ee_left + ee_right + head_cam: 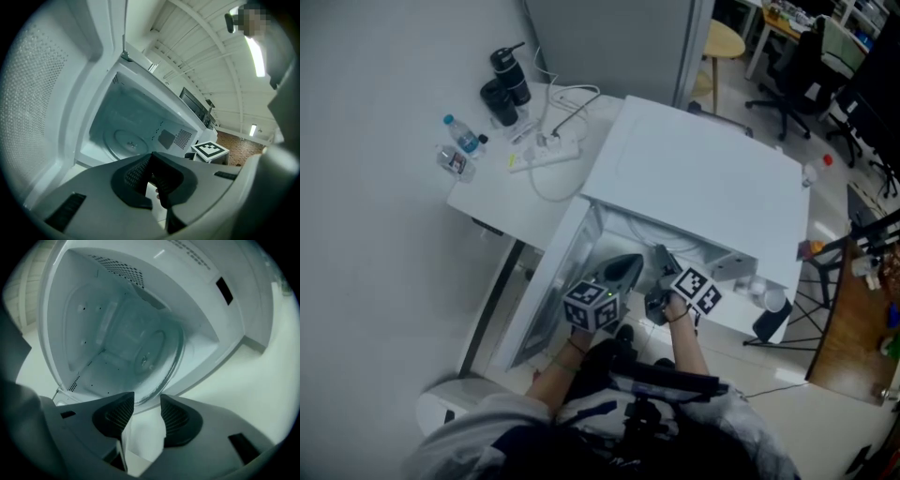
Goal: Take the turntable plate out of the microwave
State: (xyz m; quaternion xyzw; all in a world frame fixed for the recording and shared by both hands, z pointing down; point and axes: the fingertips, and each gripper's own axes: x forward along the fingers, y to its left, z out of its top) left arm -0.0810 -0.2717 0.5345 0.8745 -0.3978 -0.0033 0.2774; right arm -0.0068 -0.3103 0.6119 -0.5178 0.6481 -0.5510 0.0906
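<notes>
Inside the microwave (pixel 703 169) the turntable plate (pixel 154 352) is seen, its near rim just ahead of the right gripper (pixel 147 398), held open and empty; the left gripper (pixel 151 159) is closed on nothing.

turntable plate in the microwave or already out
In. The turntable plate lies flat on the floor of the microwave; the right gripper, jaws apart and empty, points at its near rim.

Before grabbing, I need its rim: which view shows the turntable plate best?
Right gripper view: the turntable plate sits large, its near rim clear. Left gripper view shows it small, partly hidden; head view, not at all.
</notes>
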